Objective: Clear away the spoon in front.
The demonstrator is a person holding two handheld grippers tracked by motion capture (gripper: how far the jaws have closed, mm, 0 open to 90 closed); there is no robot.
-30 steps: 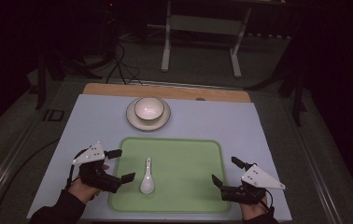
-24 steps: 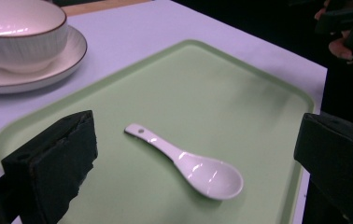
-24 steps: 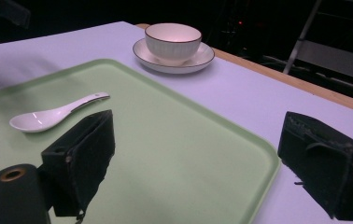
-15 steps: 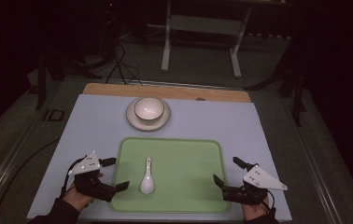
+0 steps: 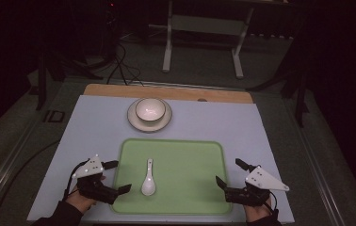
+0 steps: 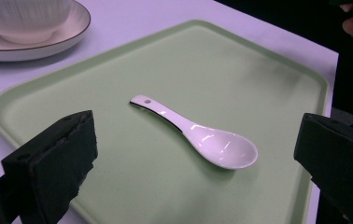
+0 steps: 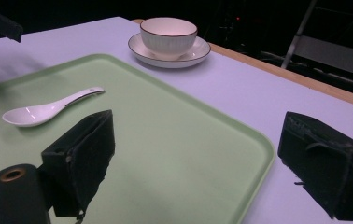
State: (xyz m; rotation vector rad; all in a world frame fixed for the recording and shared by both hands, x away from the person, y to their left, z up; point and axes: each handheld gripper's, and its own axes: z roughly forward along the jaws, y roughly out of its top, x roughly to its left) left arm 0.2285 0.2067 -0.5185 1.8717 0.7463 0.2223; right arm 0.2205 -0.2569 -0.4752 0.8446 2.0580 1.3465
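A white ceramic spoon point(image 5: 148, 181) lies on a light green tray point(image 5: 190, 165), handle pointing away from me. My left gripper point(image 5: 119, 176) rests at the tray's left edge, open, jaws facing the spoon point(image 6: 202, 136) with nothing between them. At the tray's right edge my right gripper point(image 5: 228, 171) is open and holds nothing. Beyond the tray, a white bowl point(image 5: 149, 109) sits on a white plate point(image 5: 133, 120). The right gripper view shows the spoon point(image 7: 39, 112), the tray point(image 7: 174, 126) and the bowl point(image 7: 168, 33).
The tray lies on a pale lilac mat point(image 5: 242, 127) over a wooden table whose far edge point(image 5: 223, 95) shows. A metal stand point(image 5: 202, 23) and cables point(image 5: 119, 61) sit on the dark floor behind.
My left gripper has drawn back a little toward the table's near edge, staying open. The right gripper, spoon and bowl have not moved.
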